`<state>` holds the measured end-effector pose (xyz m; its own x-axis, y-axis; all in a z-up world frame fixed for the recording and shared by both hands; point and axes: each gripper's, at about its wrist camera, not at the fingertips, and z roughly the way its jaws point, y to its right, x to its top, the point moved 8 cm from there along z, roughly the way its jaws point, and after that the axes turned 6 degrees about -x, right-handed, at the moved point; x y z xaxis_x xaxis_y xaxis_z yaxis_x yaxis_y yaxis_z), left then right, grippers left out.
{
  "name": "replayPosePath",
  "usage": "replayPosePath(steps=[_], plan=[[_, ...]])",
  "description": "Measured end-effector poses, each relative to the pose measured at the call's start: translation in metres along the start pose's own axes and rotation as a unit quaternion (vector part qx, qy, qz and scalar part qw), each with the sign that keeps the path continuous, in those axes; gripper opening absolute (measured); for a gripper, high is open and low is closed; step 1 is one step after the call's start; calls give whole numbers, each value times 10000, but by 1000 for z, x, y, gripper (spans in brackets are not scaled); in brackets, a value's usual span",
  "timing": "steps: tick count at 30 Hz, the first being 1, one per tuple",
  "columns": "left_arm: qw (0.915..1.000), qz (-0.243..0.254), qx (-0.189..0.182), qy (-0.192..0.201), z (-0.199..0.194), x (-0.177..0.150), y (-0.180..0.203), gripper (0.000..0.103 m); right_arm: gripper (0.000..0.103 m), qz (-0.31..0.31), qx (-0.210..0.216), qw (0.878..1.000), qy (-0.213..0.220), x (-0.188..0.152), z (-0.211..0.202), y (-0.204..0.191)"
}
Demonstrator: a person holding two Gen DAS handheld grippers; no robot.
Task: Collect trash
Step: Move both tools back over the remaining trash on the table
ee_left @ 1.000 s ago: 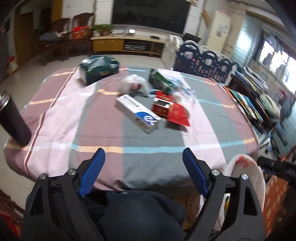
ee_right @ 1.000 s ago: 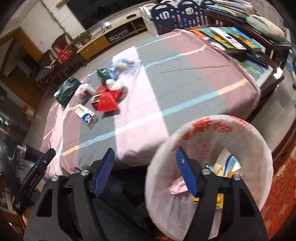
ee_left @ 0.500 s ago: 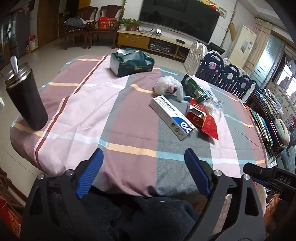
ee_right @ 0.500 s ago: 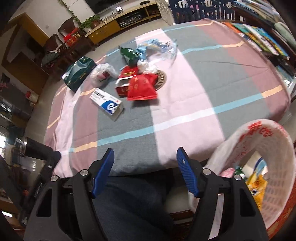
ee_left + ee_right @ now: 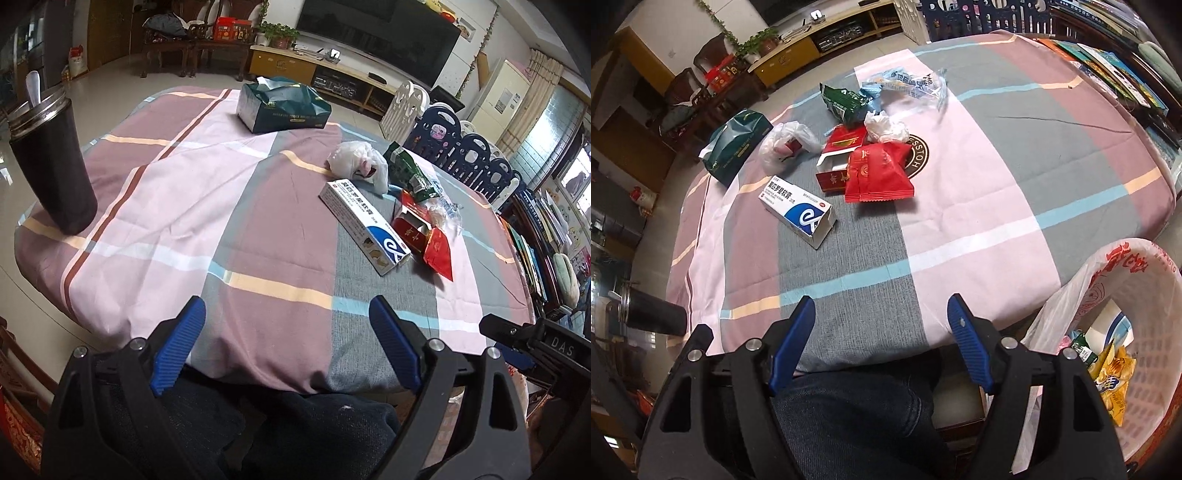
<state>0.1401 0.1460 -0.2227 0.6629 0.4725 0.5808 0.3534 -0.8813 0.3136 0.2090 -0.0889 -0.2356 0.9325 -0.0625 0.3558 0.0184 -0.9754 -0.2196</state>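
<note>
Trash lies in a heap on the checked tablecloth (image 5: pixel 960 229): a white and blue box (image 5: pixel 798 210) (image 5: pixel 364 225), a red packet (image 5: pixel 879 173) (image 5: pixel 439 251), an open red carton (image 5: pixel 836 166), a white plastic bag (image 5: pixel 785 144) (image 5: pixel 356 160), a green wrapper (image 5: pixel 844 101) and clear wrappers (image 5: pixel 908 83). A white basket lined with a bag (image 5: pixel 1126 332) stands low at the right and holds trash. My left gripper (image 5: pixel 288 347) and right gripper (image 5: pixel 881 339) are both open and empty, near the table's front edge, well short of the heap.
A dark green tissue box (image 5: pixel 282 105) (image 5: pixel 737 146) sits at the far side. A black tumbler with a spoon (image 5: pixel 50 166) stands at the table's left edge. Books and a low shelf (image 5: pixel 543 236) lie to the right. Dark trouser legs (image 5: pixel 857 417) are under both grippers.
Both grippers have swung up and left: the table fills more of each view, the basket has slid to the right edge of the right wrist view. Both stay open.
</note>
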Motion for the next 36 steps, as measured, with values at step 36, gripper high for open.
replayPosePath(steps=[36], plan=[[9989, -127, 375, 246, -5, 5, -16, 92, 73, -179, -231, 9983, 506, 31, 6, -17]])
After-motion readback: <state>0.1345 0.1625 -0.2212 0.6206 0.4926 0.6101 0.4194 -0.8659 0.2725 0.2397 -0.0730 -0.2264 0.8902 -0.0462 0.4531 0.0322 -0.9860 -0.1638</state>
